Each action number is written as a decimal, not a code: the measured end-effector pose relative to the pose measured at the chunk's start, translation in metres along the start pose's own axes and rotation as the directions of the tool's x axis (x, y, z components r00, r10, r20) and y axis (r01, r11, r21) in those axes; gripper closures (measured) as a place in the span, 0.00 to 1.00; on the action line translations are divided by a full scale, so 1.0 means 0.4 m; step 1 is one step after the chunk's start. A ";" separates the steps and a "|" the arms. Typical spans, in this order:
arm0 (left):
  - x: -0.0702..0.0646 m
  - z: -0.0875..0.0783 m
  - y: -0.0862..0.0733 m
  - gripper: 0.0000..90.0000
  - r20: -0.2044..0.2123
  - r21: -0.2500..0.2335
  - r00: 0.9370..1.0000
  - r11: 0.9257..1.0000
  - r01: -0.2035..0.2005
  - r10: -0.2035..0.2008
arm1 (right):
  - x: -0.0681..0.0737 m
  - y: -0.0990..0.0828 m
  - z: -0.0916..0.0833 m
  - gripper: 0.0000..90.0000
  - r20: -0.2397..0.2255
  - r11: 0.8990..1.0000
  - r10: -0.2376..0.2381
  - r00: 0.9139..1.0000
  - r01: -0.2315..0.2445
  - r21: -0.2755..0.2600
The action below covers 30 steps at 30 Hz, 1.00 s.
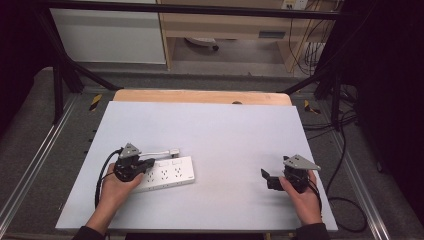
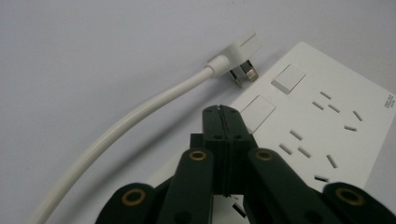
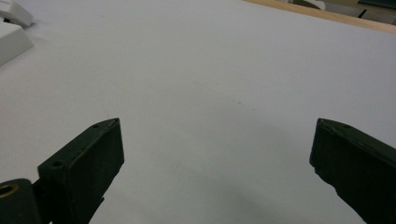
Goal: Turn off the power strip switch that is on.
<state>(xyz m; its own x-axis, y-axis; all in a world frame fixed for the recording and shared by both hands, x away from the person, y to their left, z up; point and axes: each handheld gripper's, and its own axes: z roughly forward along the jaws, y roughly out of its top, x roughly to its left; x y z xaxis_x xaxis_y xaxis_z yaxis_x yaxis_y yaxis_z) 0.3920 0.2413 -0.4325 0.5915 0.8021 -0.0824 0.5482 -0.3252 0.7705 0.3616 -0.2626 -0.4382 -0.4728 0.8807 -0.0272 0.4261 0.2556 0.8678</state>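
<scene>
A white power strip (image 1: 169, 173) with several sockets and two rocker switches lies flat on the left half of the table; in the left gripper view the strip (image 2: 322, 126) runs off to the right. A white plug (image 2: 240, 53) on a thick white cable (image 2: 140, 112) rests on the table beside the strip's switch end, not inserted; the plug (image 1: 172, 151) lies just behind the strip. My left gripper (image 1: 149, 163) hovers over the strip's left end, shut with nothing between its jaws (image 2: 223, 112). My right gripper (image 1: 267, 179) sits at the right, open wide (image 3: 217, 140) over bare table.
The table (image 1: 215, 130) is a pale grey sheet on a wooden top with its edge (image 1: 200, 96) showing at the back. Black frame posts and cables flank both sides. A corner of the power strip (image 3: 11, 39) appears at the far left of the right gripper view.
</scene>
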 end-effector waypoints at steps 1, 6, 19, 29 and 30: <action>0.000 0.000 0.000 1.00 0.000 0.000 1.000 1.000 0.001 -0.001 | 0.000 0.000 0.000 0.04 0.001 1.000 -0.001 1.000 0.001 0.000; 0.000 0.000 0.000 1.00 -0.004 0.001 1.000 1.000 -0.009 0.009 | 0.000 0.000 0.000 0.04 -0.001 1.000 -0.001 1.000 0.001 0.001; 0.001 0.003 -0.002 1.00 0.003 0.002 1.000 1.000 -0.009 0.009 | -0.001 0.000 0.000 0.04 0.000 1.000 0.000 1.000 0.000 0.000; 0.001 0.004 -0.003 1.00 0.005 -0.002 1.000 1.000 -0.006 0.007 | 0.002 0.000 0.002 0.04 -0.002 1.000 -0.002 1.000 0.002 0.005; 0.001 0.005 -0.004 1.00 0.014 -0.003 1.000 1.000 0.001 -0.001 | 0.002 0.000 0.002 0.04 -0.003 1.000 -0.002 1.000 0.002 0.005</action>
<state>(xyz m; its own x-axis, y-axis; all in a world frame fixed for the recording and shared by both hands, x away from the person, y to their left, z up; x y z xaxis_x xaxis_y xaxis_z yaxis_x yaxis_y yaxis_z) 0.3924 0.2412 -0.4348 0.5992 0.7952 -0.0926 0.5474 -0.3225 0.7722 0.3620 -0.2618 -0.4388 -0.4757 0.8792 -0.0271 0.4291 0.2589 0.8654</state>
